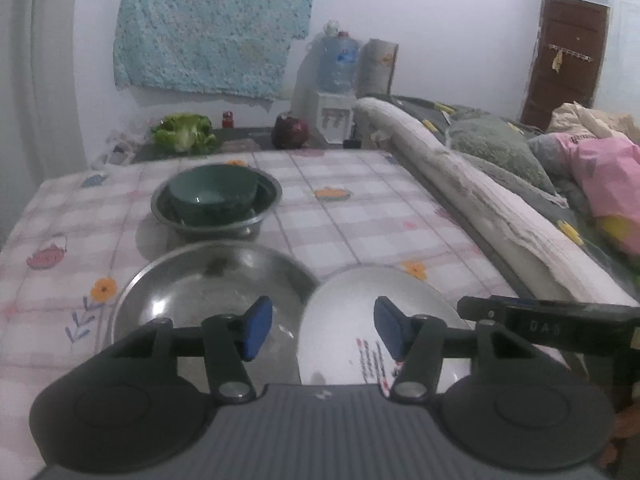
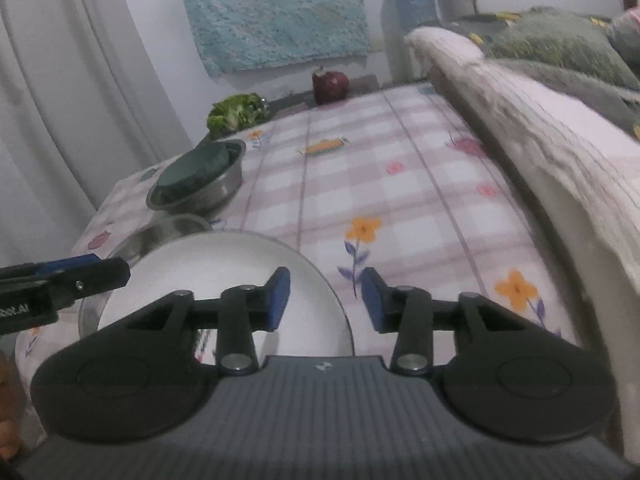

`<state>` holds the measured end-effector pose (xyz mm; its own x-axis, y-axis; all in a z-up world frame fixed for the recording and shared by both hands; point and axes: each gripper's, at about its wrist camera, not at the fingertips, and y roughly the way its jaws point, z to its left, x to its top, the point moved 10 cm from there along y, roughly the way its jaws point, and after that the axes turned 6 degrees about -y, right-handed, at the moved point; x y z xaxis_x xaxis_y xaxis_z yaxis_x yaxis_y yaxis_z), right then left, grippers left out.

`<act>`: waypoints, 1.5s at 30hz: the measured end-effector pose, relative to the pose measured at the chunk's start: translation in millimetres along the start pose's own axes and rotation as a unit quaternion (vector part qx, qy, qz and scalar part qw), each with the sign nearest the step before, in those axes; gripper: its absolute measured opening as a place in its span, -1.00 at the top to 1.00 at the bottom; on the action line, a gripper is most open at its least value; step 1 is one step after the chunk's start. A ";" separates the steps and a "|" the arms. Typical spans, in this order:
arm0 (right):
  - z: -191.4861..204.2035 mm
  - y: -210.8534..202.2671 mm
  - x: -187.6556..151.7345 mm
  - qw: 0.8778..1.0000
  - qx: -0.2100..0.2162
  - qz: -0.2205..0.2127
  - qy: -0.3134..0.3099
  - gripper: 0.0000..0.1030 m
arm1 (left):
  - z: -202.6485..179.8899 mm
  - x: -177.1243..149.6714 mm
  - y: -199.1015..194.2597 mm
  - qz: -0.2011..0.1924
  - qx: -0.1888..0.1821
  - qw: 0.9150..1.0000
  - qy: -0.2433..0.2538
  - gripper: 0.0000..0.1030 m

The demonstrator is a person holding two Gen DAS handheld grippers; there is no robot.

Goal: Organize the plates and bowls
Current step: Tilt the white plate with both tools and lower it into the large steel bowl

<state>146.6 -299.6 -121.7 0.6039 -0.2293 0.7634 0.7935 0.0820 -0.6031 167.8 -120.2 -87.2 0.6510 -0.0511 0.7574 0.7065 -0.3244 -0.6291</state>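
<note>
Left-wrist view: my left gripper hovers with its jaws partly apart and nothing between the pads, just above the near edge of the table. Below it a white plate leans tilted, its left edge resting inside a large steel bowl; I see nothing else in that bowl. Farther back a green bowl sits nested in a second steel bowl, and the green bowl appears empty.

Right-wrist view: my right gripper also stands with a moderate gap, its left pad over the plate's right rim and its right pad over bare cloth; it grips nothing that I can see. The tip of my other gripper enters from the left edge, beside the plate.

Progress, as I judge it: one nested pair at the back is done; the white plate is half placed, still crooked against the near bowl. What is left is to settle that plate flat and perhaps gather the two groups into one stack. Lettuce and a red cabbage lie beyond the table, outside the task
</note>
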 end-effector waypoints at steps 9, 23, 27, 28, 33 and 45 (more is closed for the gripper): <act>-7.3 -16.3 -31.3 1.000 0.000 0.009 0.027 0.16 | -0.3 -26.0 -14.6 0.023 0.006 1.000 0.008 -0.12; -8.1 -16.4 -57.3 0.999 0.033 0.013 0.039 0.14 | -8.0 -68.2 -31.8 0.060 0.002 0.998 0.004 -0.12; -12.4 -13.7 -57.9 0.998 0.048 0.010 0.045 0.14 | -11.4 -74.1 -23.0 0.071 -0.001 0.998 -0.003 -0.12; -12.9 -12.3 -57.1 0.998 0.052 0.009 0.045 0.14 | -11.3 -74.6 -21.0 0.072 0.000 0.997 -0.003 -0.12; -18.4 -0.5 -52.0 0.996 0.072 0.005 0.045 0.14 | -13.5 -75.2 -12.4 0.072 0.012 0.997 0.014 0.05; -11.2 31.4 -32.9 0.994 0.112 0.000 -0.015 0.17 | -13.4 -74.4 3.1 0.083 0.021 0.996 0.020 0.28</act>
<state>150.9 -300.3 -168.3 0.6037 -0.2006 0.7716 0.7880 0.2969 -0.5394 117.8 -130.1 -143.1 0.7489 -0.1386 0.6481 0.6014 -0.2688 -0.7524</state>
